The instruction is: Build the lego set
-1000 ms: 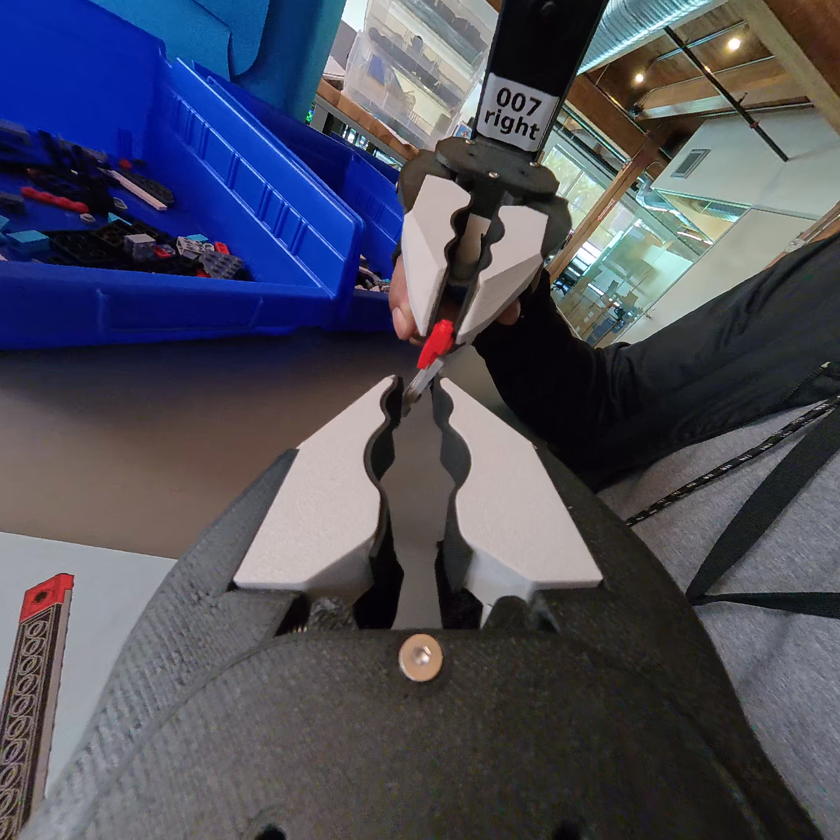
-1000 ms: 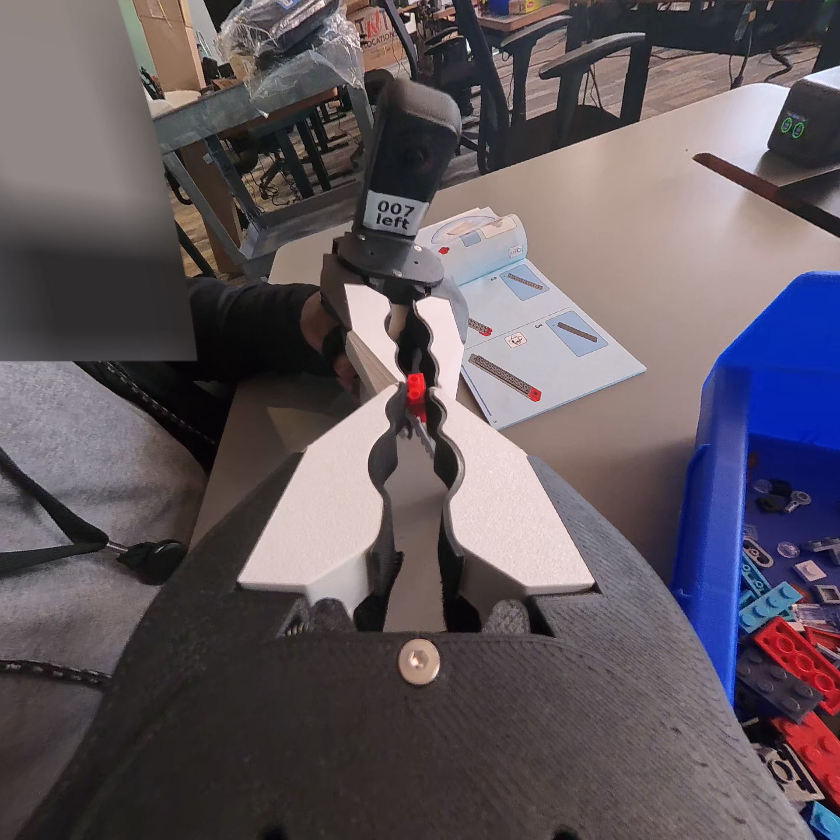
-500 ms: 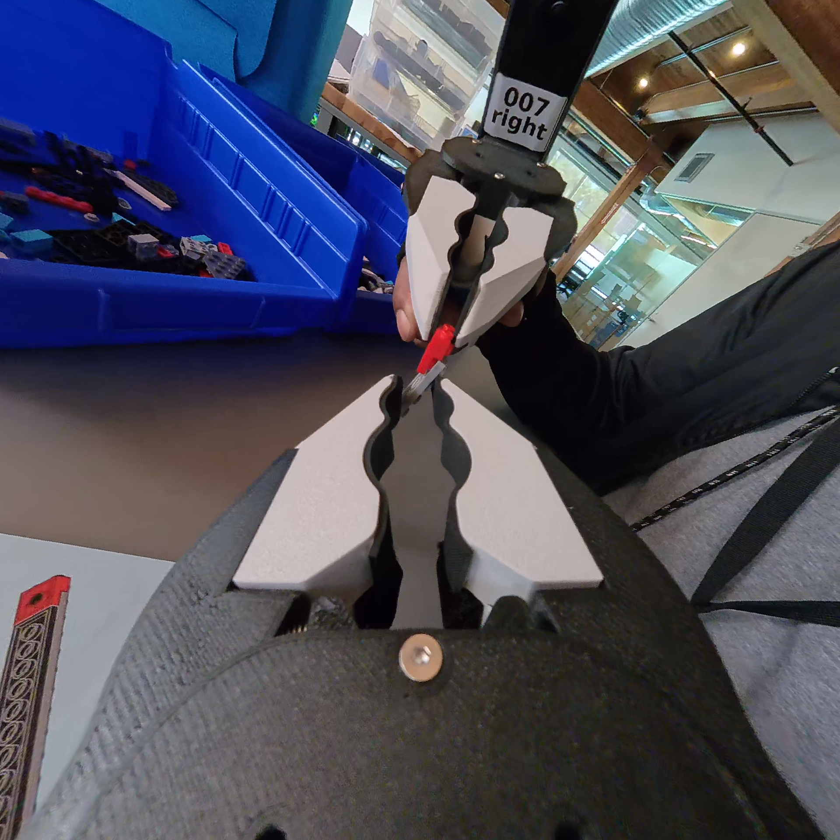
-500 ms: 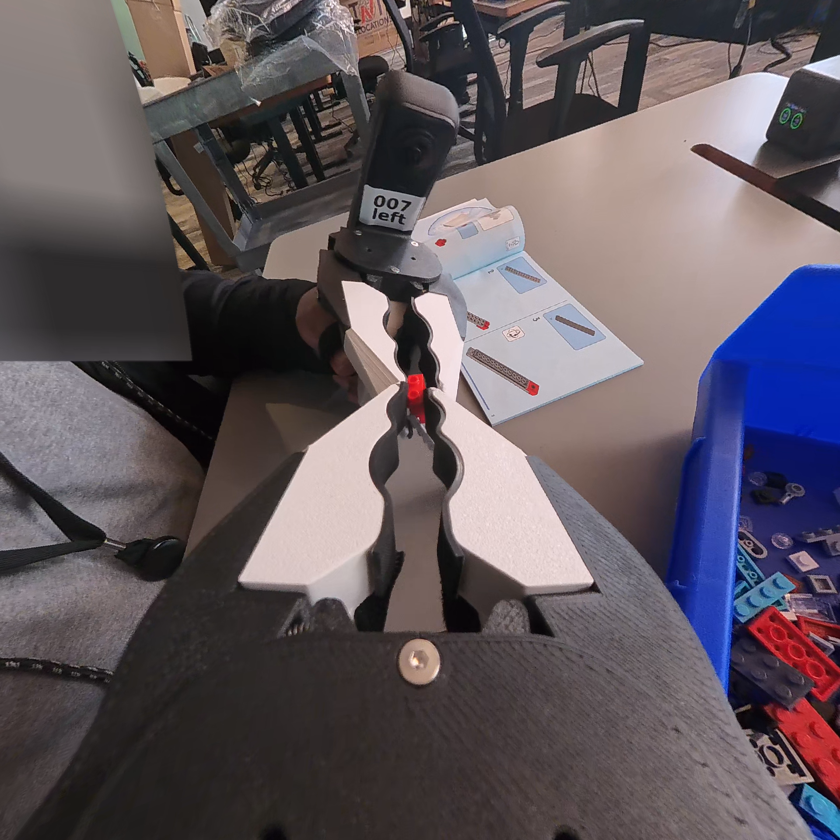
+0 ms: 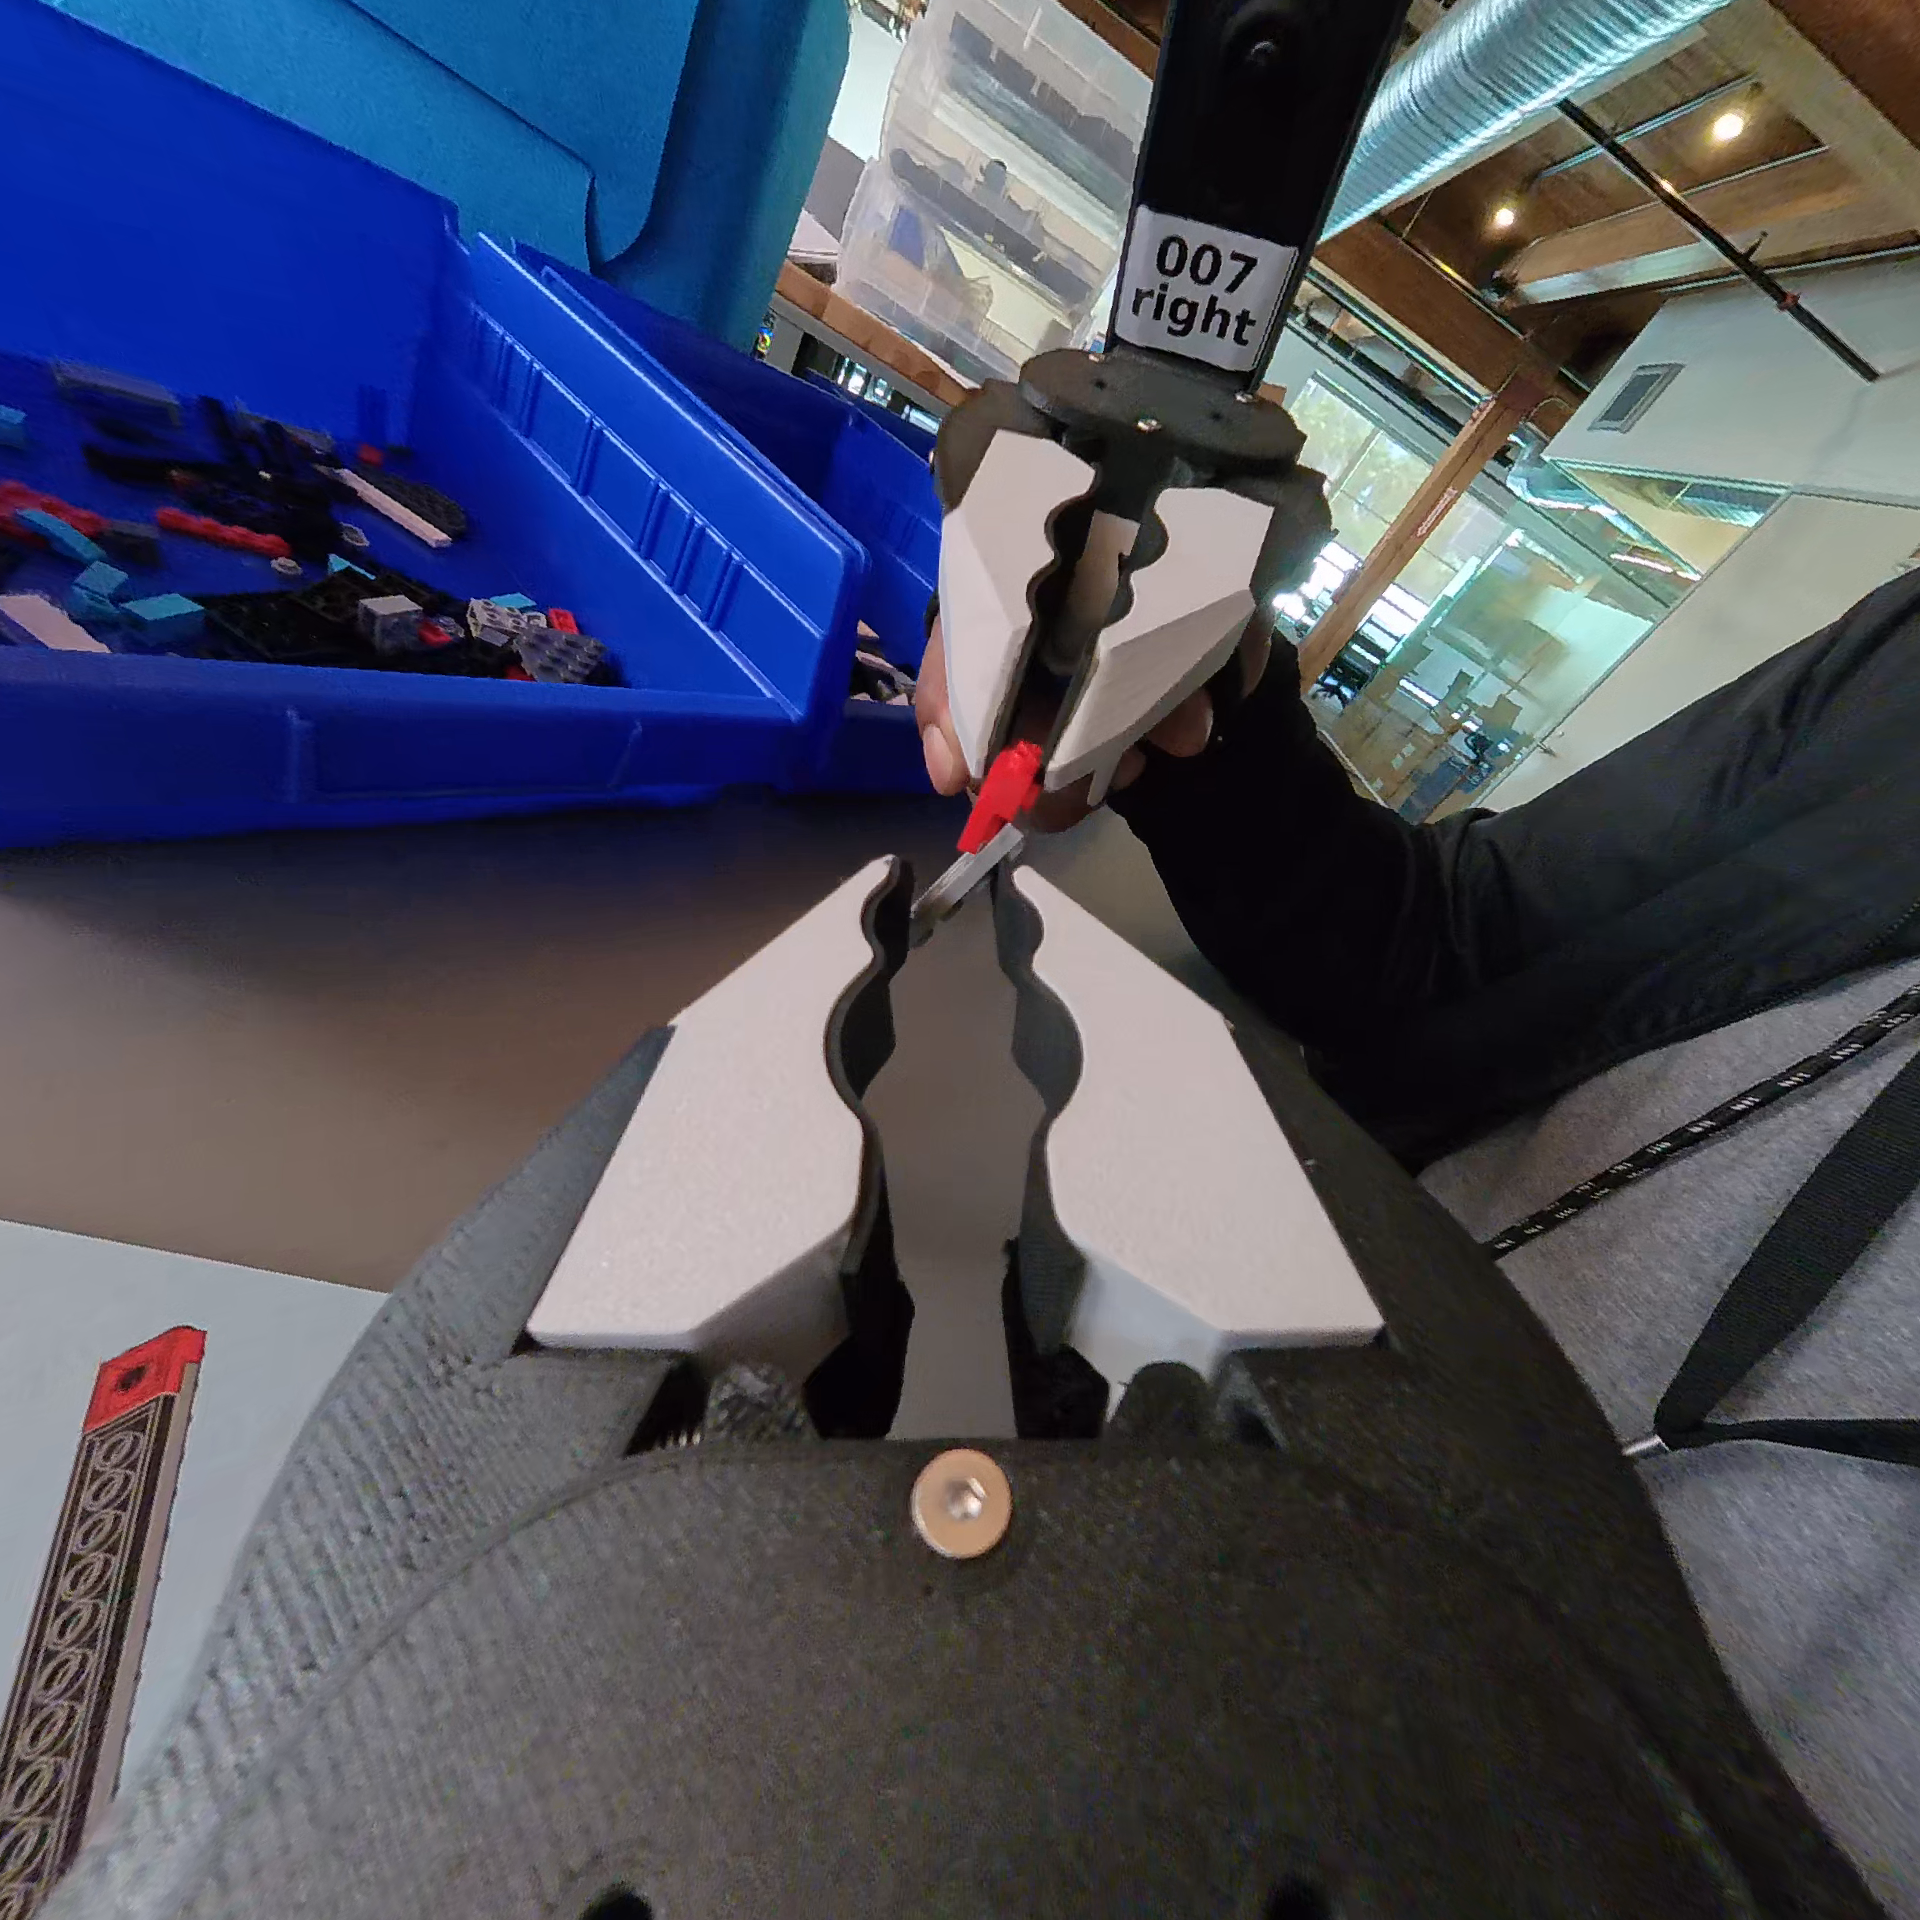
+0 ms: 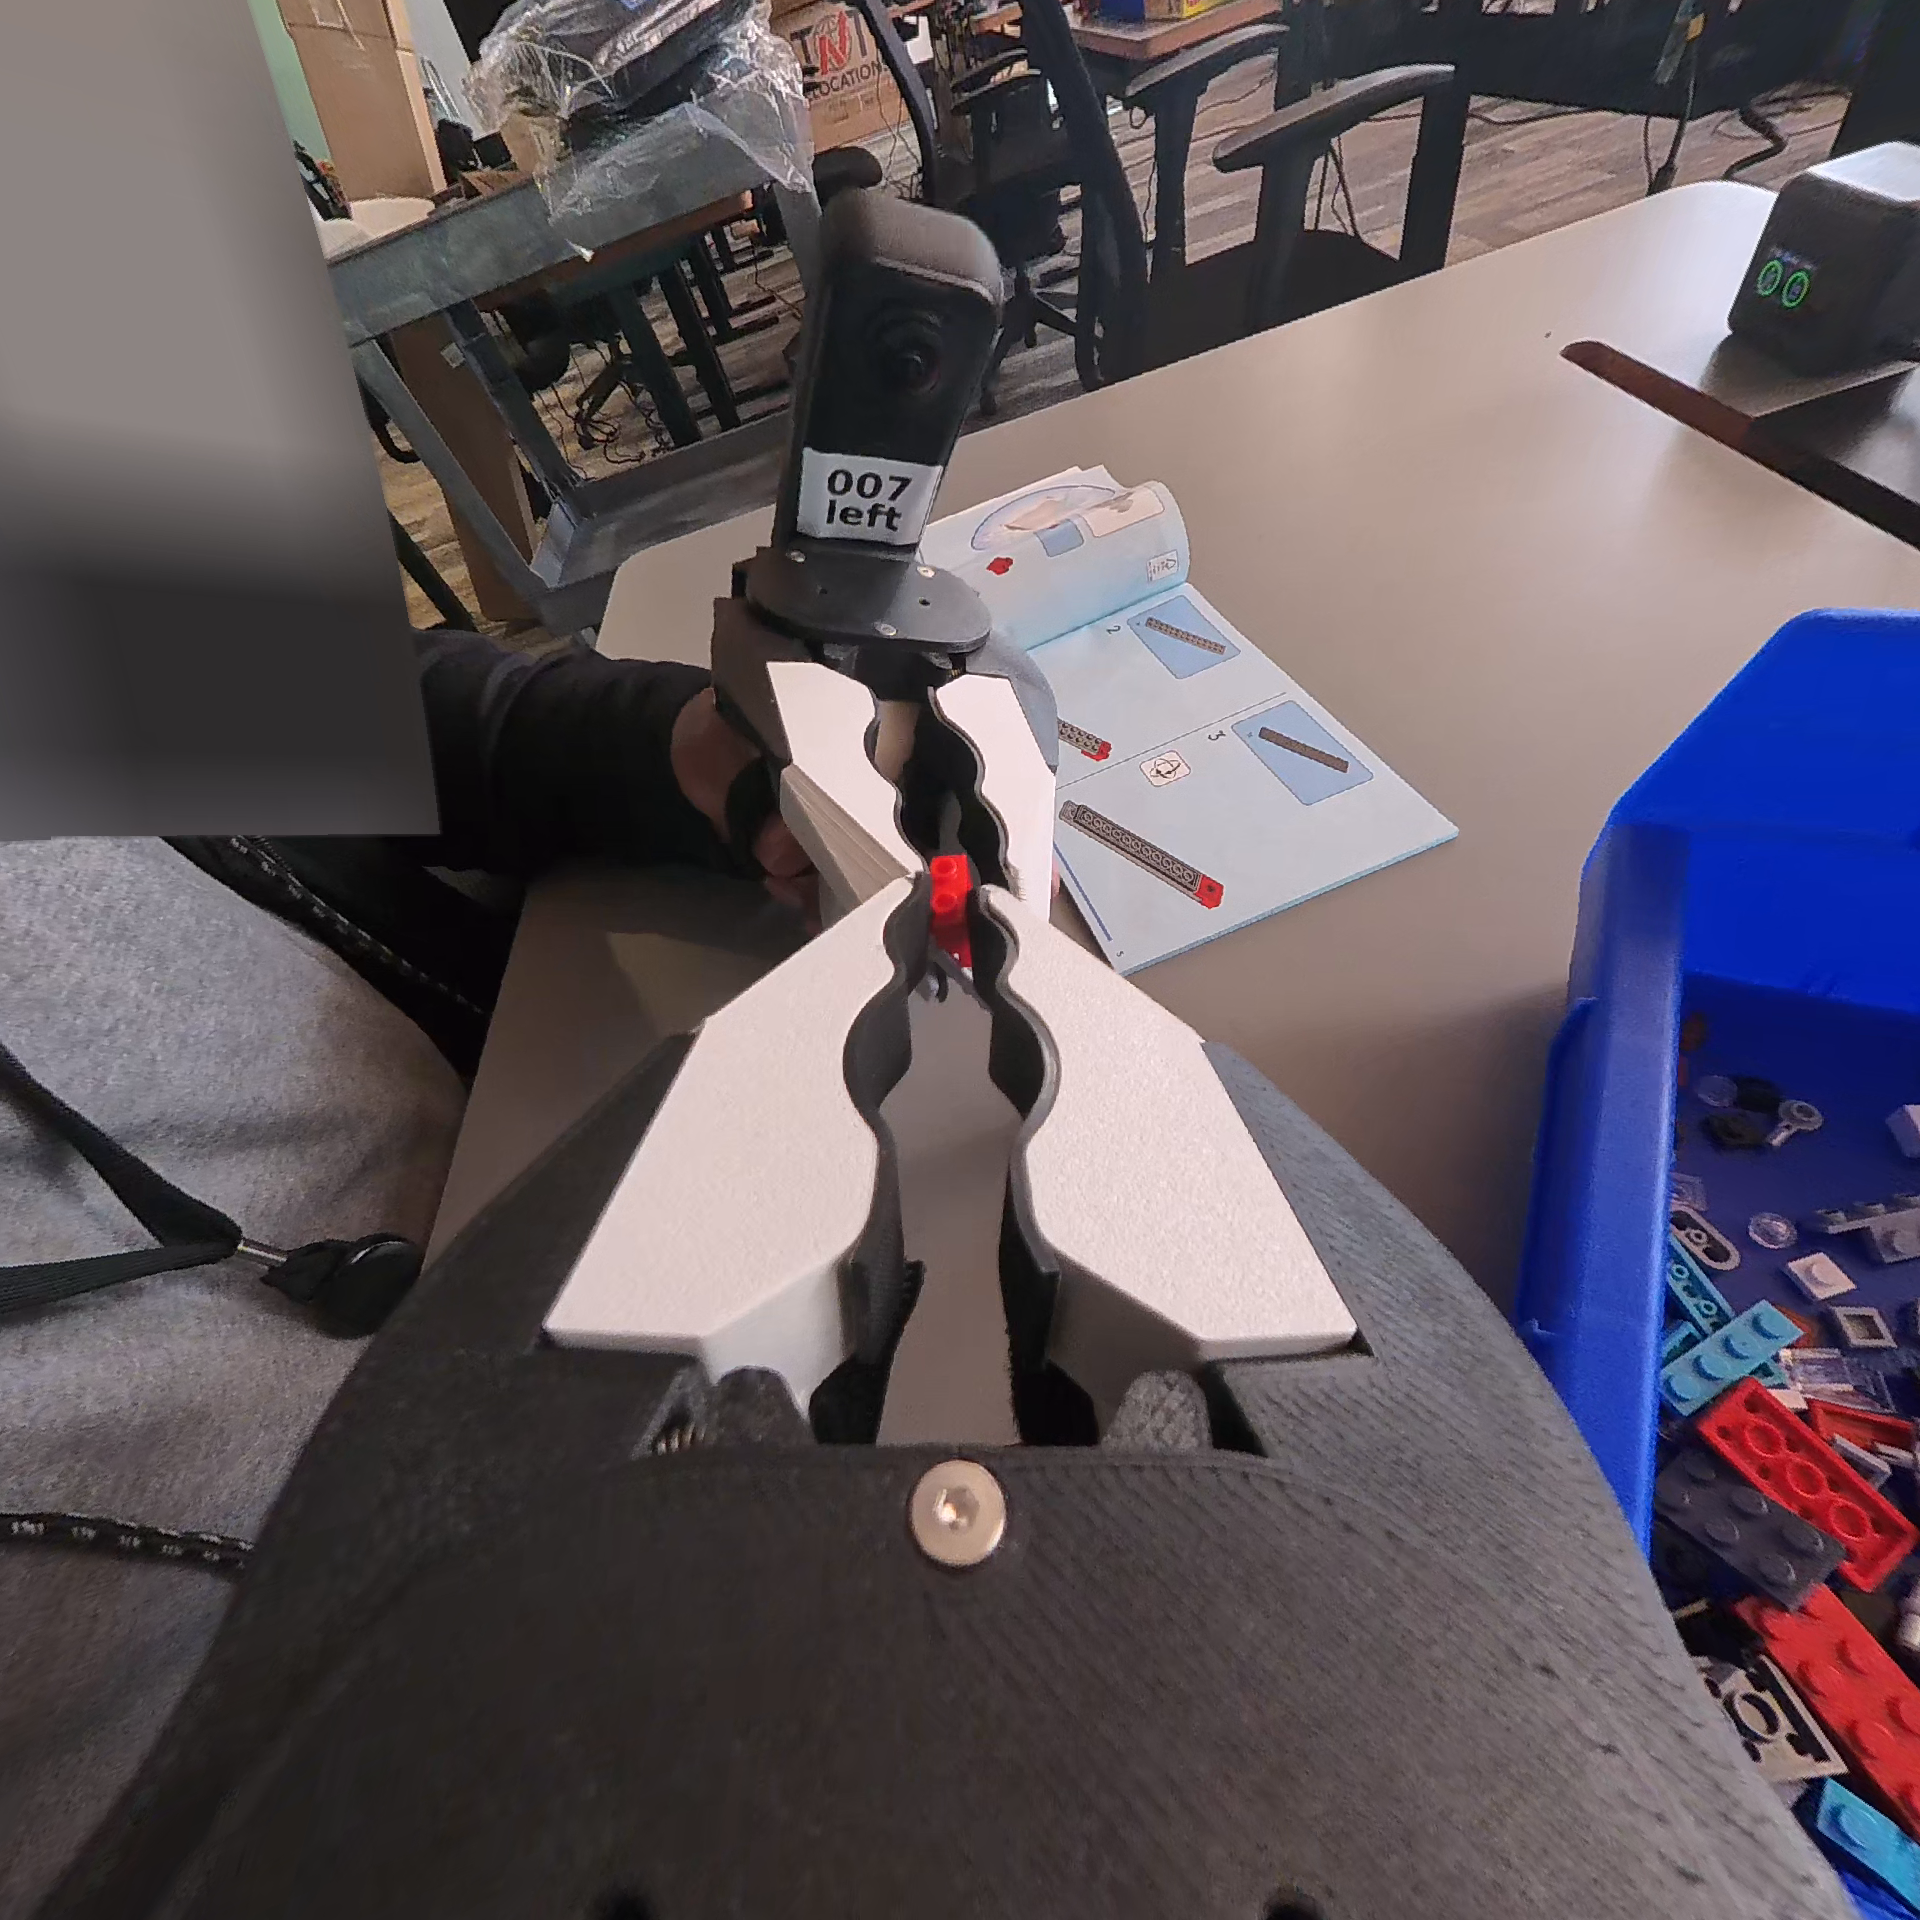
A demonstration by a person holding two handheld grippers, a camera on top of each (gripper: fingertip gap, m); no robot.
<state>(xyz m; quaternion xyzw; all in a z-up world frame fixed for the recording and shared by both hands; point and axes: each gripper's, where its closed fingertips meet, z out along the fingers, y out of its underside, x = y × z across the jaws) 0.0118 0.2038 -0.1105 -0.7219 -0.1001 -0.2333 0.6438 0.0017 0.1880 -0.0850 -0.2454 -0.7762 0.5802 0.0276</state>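
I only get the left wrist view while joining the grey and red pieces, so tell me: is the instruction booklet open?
Observer: Yes, the booklet lies open on the table, beyond the left gripper.
Operator: Anything else on that table?
Observer: A small grey device with two green rings sits near its far edge.
Operator: What's in the bin beside the right gripper?
Observer: That blue bin holds a large red plate among dark grey and light blue ones.
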